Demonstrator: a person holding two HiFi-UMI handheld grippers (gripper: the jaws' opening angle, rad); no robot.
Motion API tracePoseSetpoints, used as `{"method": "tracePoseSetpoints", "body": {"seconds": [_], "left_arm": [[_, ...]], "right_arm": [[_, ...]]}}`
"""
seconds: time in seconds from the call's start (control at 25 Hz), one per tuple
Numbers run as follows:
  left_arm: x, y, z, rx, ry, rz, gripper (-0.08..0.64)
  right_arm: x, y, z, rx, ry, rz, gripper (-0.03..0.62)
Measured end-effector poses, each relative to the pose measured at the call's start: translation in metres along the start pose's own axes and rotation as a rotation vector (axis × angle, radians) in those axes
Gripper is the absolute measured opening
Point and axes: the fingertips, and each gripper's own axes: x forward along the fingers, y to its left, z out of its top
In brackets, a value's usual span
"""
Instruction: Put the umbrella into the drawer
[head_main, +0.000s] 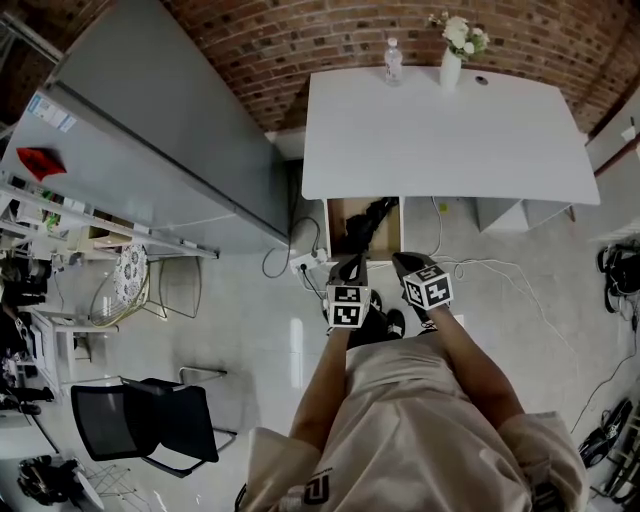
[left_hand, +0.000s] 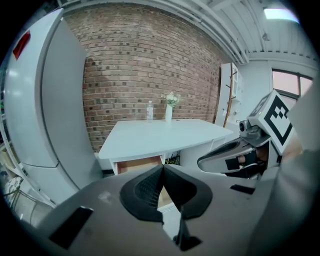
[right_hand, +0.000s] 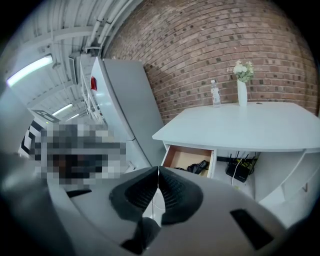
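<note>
White table (head_main: 440, 130), open drawer (head_main: 340, 222), brick wall (head_main: 300, 40)

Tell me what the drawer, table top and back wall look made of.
Drawer: likely wood or wood-look board, tan and matte inside, with a white front. Table top: smooth white board, probably laminate or painted, with a soft sheen and no grain. Back wall: brick, red-brown and rough, with visible mortar lines.
</note>
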Motion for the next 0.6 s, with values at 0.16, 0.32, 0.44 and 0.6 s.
{"method": "tracePoseSetpoints", "body": {"seconds": [0.16, 0.32, 0.44, 0.6], "left_arm": [[-0.003, 0.002, 0.006, -0.029, -0.024, -0.007, 0.009], [-0.002, 0.009, -0.007, -0.037, -0.017, 0.019, 0.009], [-0.002, 0.009, -0.011, -0.041, -0.015, 0.022, 0.009], [0.000, 0.008, -0.016, -0.044, -0.004, 0.021, 0.010]], "right_arm": [[-0.003, -0.006, 0.002, 0.012, -0.003, -0.008, 0.069], [-0.003, -0.008, -0.003, 0.028, 0.002, -0.012, 0.069], [-0.004, -0.009, -0.005, 0.026, 0.002, -0.013, 0.069], [-0.005, -0.009, -0.008, 0.026, 0.008, -0.011, 0.069]]}}
